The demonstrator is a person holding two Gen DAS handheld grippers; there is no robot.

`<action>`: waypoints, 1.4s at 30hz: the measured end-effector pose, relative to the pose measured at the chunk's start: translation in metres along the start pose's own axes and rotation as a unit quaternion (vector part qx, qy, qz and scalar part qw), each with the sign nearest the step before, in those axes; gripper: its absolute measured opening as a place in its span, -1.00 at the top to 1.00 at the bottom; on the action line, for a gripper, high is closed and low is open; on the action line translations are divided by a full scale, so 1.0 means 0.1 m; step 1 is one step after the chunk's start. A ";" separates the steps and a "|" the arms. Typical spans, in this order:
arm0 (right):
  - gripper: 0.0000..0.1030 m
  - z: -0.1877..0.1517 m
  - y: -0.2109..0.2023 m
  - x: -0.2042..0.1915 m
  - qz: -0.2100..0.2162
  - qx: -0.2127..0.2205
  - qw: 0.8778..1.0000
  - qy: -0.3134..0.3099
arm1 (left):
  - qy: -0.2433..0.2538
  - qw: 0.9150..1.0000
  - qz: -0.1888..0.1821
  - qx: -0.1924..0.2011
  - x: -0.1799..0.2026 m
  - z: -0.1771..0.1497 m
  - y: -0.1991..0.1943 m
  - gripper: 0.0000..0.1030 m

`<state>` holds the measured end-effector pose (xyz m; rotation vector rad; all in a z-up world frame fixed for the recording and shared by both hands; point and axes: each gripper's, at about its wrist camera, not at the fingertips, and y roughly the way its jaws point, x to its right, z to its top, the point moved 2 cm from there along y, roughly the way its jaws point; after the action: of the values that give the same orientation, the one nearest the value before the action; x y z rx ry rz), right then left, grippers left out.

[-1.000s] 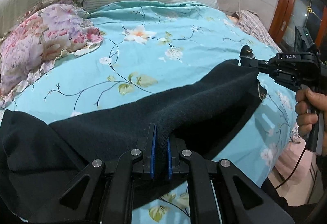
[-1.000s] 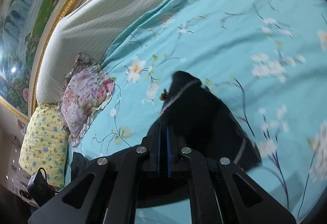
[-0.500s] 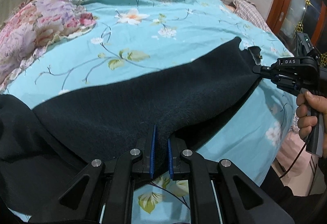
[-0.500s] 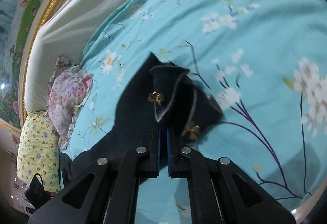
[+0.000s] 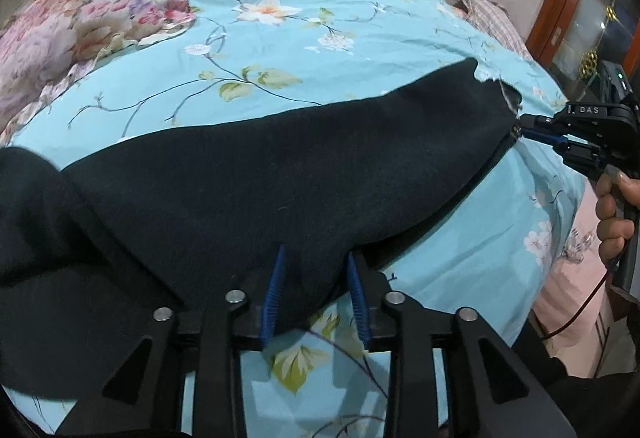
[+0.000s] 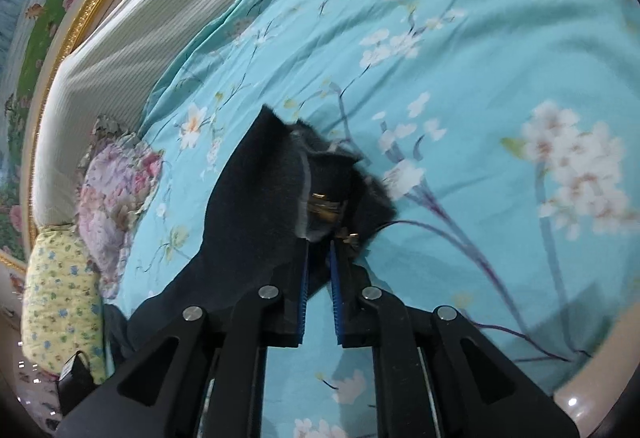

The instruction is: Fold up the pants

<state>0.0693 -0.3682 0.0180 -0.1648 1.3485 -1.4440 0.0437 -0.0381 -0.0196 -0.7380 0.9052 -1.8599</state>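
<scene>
On turquoise bedspread [image 5: 360, 50], black pants [image 5: 280, 174] flat — left gripper [image 5: 316, 278] opening, hem loose between.

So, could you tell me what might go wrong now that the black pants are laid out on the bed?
1. The left gripper has just been opening, but the black fleece pants lie between its pads and could snag on withdrawal.
2. The right gripper, just opening, sits at the waistband near the brass clasp, which might catch.

Left gripper [image 5: 314, 290] points steeply down, its jaws just opened, blue pads [image 5: 273, 290] standing apart around dark cloth without pressing it. Right gripper [image 6: 319, 278], gripped from below by a hand [image 5: 614, 214], angles down, jaws parted a crack after just easing open.
</scene>
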 end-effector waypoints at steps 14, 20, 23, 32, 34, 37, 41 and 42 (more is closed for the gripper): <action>0.29 -0.25 0.01 -0.84 0.058 -0.014 0.986 -0.153 | -0.188 0.980 0.048 0.048 -0.91 -0.15 -0.67 -0.28; 0.16 -0.52 0.17 -1.23 0.089 -0.044 0.968 -0.229 | -0.256 0.963 0.067 0.058 -1.37 -0.21 -0.87 -0.28; 0.16 -0.65 0.26 -1.39 0.106 -0.067 0.959 -0.256 | -0.278 0.956 0.075 0.060 -1.56 -0.20 -0.93 -0.28; 0.16 -1.17 0.55 -2.10 0.183 -0.145 0.900 -0.368 | -0.311 0.945 0.095 0.027 -1.95 0.26 -0.91 -0.28; 0.16 -1.29 0.62 -2.30 0.202 -0.161 0.883 -0.392 | -0.311 0.945 0.101 0.015 -2.04 0.43 -0.86 -0.28; 0.16 -1.45 0.71 -2.56 0.225 -0.177 0.861 -0.419 | -0.313 0.943 0.110 -0.008 -2.14 0.64 -0.74 -0.28; 0.16 -1.59 0.93 -2.83 0.232 -0.198 0.845 -0.440 | -0.312 0.940 0.127 -0.061 -2.30 0.82 -0.49 -0.28; 0.16 -1.61 0.97 -2.87 0.232 -0.204 0.841 -0.444 | -0.312 0.938 0.134 -0.074 -2.36 0.85 -0.41 -0.28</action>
<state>0.1247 -0.0305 0.0427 -0.6527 0.7957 -0.5050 0.1875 0.1645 0.0336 -1.1501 0.6842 -1.2087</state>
